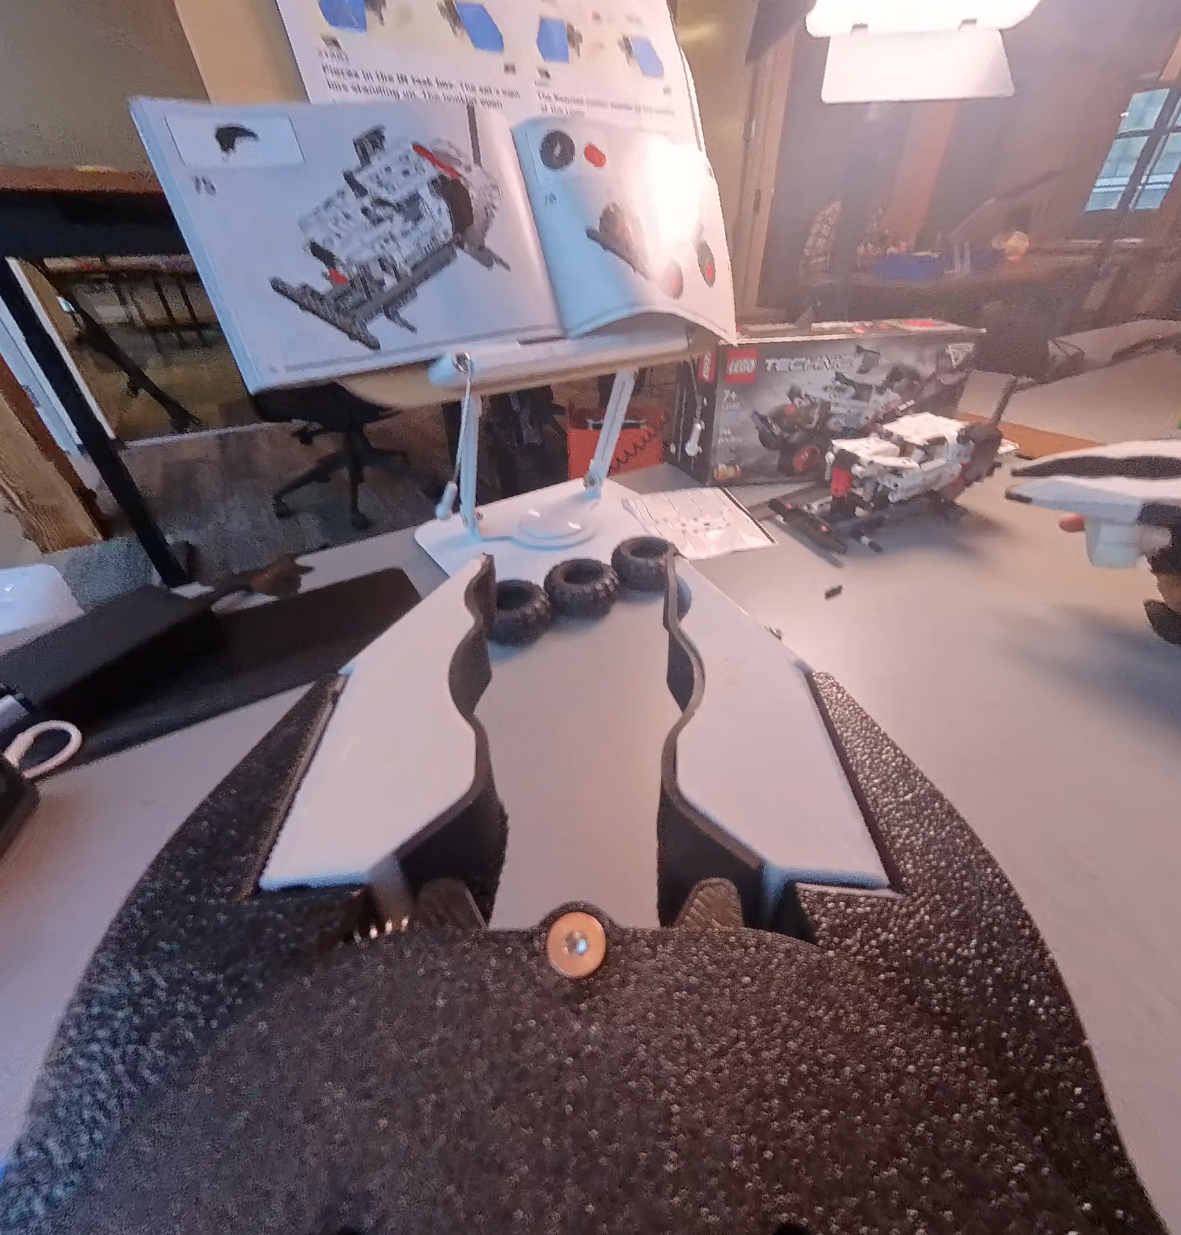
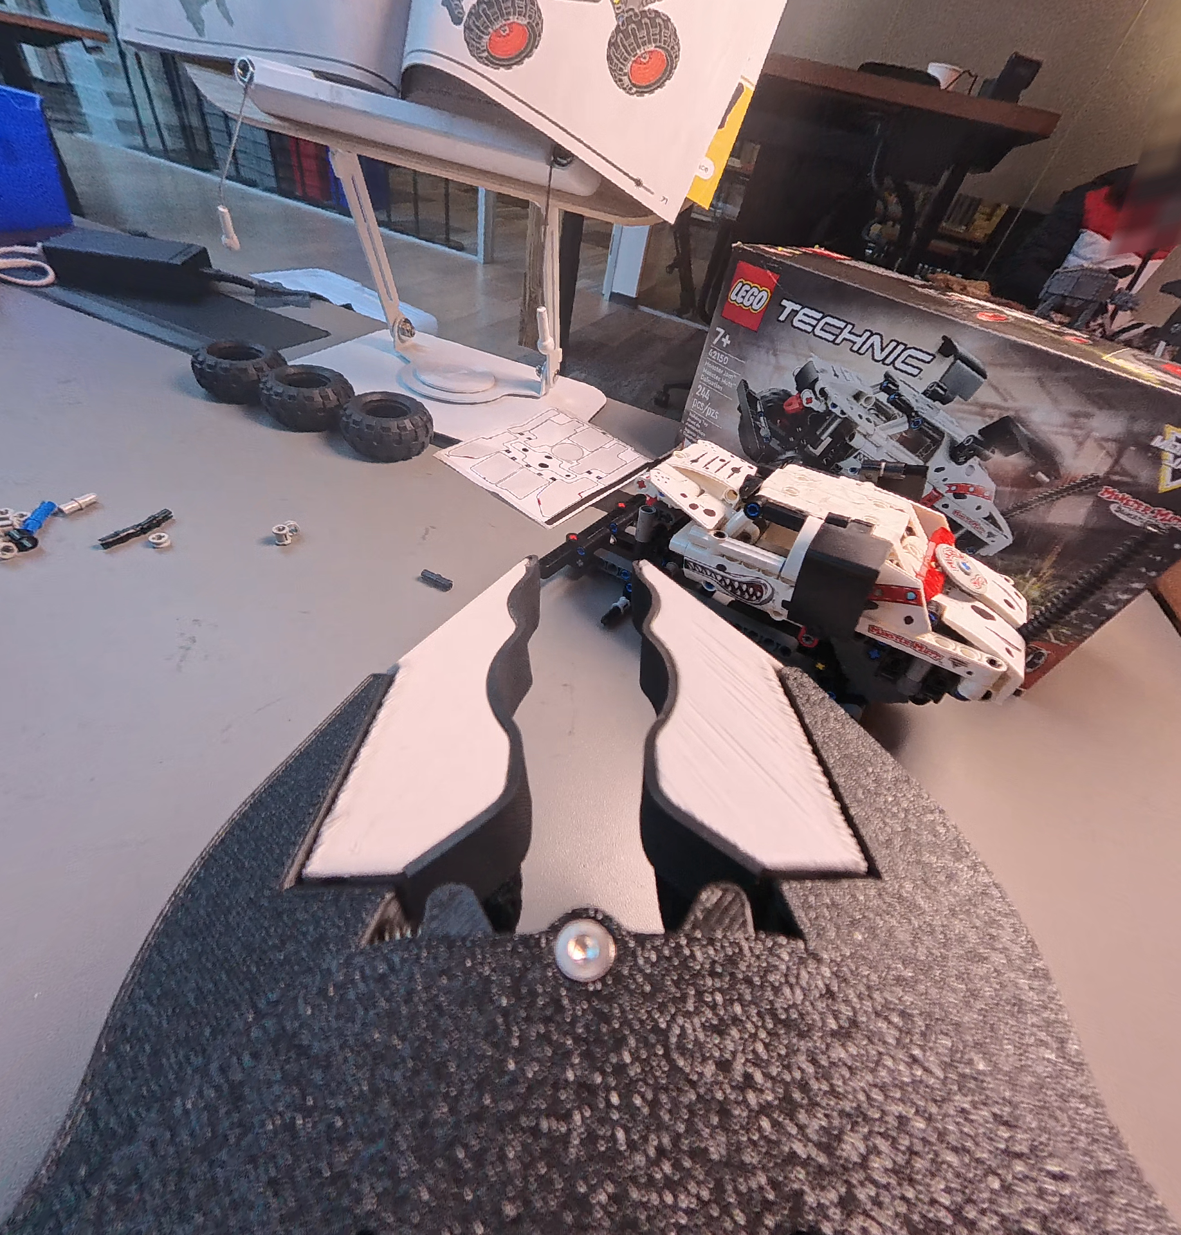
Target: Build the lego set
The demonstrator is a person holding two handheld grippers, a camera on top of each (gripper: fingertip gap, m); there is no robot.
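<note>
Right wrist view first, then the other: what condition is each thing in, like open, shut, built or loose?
Left gripper: open, empty.
Right gripper: open, empty.
Truck model: partly built, no wheels on.
Three black tyres: loose, in a row on the table.
Instruction booklet: open on its stand.
Set box: looks shut, standing behind the model.
Small parts: scattered loose.

Black pebbled tongs [image 1: 578, 568] [image 2: 584, 575]; white fingers [image 1: 401, 735] with wavy black pads; one silver screw [image 1: 576, 947]

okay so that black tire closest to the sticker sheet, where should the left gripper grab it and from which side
Grip the nearest tire across its knobby tread, coming down from above. It seems to lie flat with its hole up, touching the middle tire on one side, so set the left gripper fingers on the two free sides.
</note>
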